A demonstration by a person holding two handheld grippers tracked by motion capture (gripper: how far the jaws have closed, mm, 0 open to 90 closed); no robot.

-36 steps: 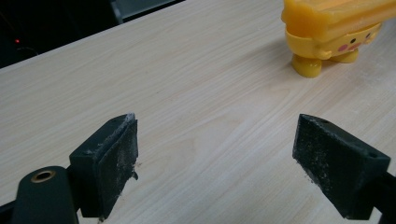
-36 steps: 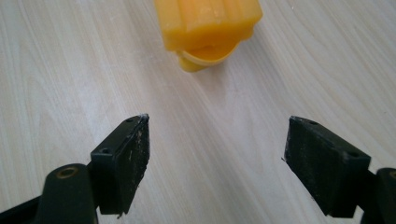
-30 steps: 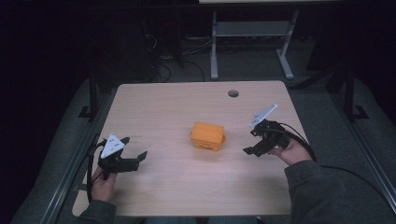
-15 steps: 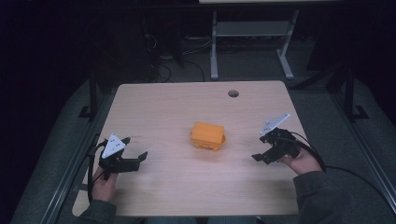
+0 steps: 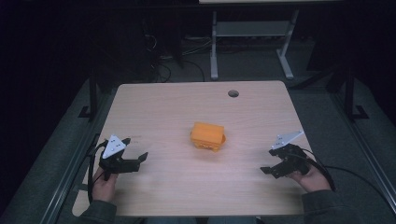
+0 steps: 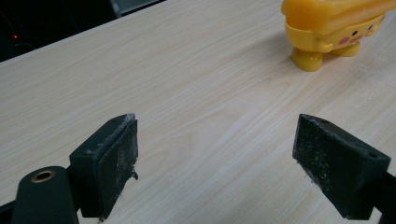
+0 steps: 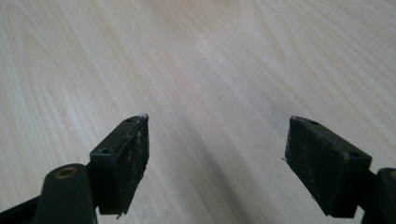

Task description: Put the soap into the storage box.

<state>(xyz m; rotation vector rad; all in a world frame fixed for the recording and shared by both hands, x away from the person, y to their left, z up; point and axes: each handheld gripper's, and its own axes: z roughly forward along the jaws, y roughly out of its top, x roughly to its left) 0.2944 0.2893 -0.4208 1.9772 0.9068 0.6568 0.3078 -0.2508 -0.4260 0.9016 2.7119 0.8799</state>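
An orange toy box with a cartoon face and short legs (image 5: 208, 136) stands near the middle of the wooden table (image 5: 177, 100). The same toy (image 6: 332, 25) sits at the top right of the left gripper view, well beyond the jaws. My left gripper (image 5: 137, 157) rests low at the table's front left, open, with nothing between its jaws (image 6: 219, 158). At the front right my right gripper (image 5: 267, 161) is open too, over bare wood (image 7: 217, 154), well clear of the toy.
A round cable hole (image 5: 233, 93) is in the table's far right part. Beyond the table a white desk frame (image 5: 252, 35) and cables lie on the dark floor. A cable (image 5: 355, 172) trails from the right gripper off the table's right edge.
My right gripper has drawn back toward the front right edge and dropped lower, away from the toy. The left gripper has stayed put.
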